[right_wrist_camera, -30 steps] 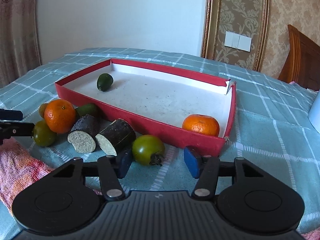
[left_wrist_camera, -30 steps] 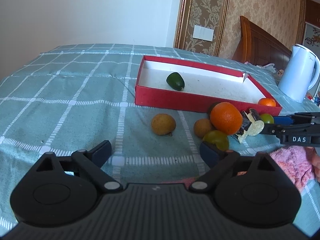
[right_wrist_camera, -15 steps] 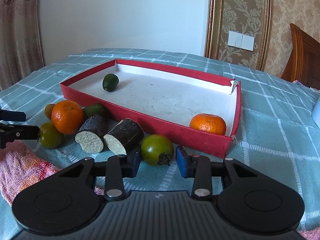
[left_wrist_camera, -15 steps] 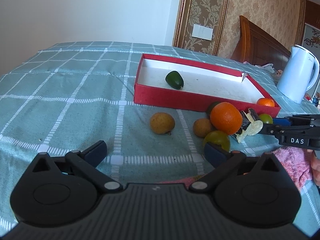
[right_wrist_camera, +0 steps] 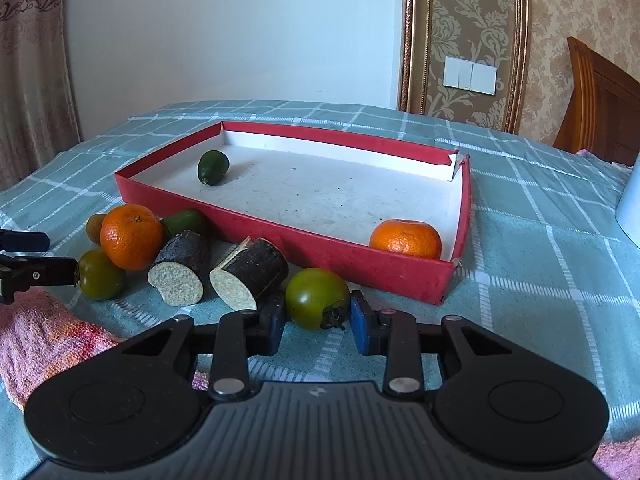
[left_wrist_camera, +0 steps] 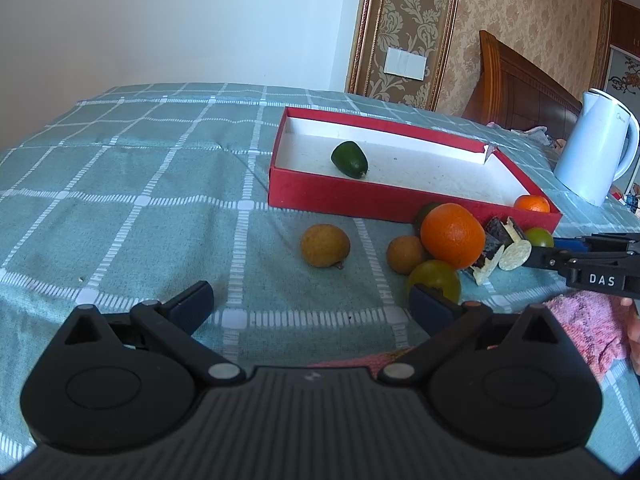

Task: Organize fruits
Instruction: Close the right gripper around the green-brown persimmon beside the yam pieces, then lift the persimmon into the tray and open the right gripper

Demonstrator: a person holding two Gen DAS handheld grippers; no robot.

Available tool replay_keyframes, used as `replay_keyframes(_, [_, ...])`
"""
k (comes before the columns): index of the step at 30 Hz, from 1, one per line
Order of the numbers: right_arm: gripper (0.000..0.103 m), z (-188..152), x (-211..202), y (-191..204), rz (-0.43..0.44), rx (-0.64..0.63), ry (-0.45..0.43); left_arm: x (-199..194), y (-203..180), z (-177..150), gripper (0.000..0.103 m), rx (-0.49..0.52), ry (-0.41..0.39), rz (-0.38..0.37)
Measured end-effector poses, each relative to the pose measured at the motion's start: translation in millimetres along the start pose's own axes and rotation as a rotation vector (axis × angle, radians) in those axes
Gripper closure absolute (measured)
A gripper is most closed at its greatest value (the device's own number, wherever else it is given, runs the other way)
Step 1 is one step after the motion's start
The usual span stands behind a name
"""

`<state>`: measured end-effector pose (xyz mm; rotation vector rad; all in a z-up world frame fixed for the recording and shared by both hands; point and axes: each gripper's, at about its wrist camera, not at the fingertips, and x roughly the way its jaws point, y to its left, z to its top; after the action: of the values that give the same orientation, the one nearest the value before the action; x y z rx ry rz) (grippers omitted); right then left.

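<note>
We bracket the green tomato (right_wrist_camera: pixel 317 298) with the right gripper (right_wrist_camera: pixel 316 320), jaws apart, not touching; smooth, firm, rolls easily, so grip mid-sides. Left gripper (left_wrist_camera: pixel 310 304) is wide apart, empty.

Red tray (right_wrist_camera: pixel 320 250), white-checked teal cloth (left_wrist_camera: pixel 140 184), orange mandarin (right_wrist_camera: pixel 405 238), green tomato (right_wrist_camera: pixel 316 298).

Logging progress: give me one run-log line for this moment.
right tool: open around green tomato | left tool: open, empty | red box: green fruit, tangerine
</note>
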<state>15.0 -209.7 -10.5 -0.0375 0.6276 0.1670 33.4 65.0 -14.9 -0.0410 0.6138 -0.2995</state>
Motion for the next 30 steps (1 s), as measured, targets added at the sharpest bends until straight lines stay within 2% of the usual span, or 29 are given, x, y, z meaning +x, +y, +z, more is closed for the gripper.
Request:
replay_keyframes(6, [0.07, -1, -10, -9, -0.025, 0.034, -0.043, 0, 0, 0, 0.0, 0.001, 0.0, 0.001])
replay_keyframes(15, [0.07, -3, -14, -17, -0.036, 0.081, -0.061, -1, 0, -1, 0.0, -0.004, -0.002, -0.002])
replay_keyframes(21, [0.07, 12, -29, -20, -0.057, 0.108, -0.159, -2, 1, -1, 0.0, -0.008, -0.004, -0.006])
replay_keyframes(24, [0.07, 33, -19, -19, -0.069, 0.08, -0.16, -2, 1, -1, 0.0, -0.011, -0.005, -0.008])
replay_keyframes(30, [0.07, 69, 36, -16, -0.105, 0.044, -0.073, -3, 3, -1, 0.0, -0.026, -0.011, -0.018])
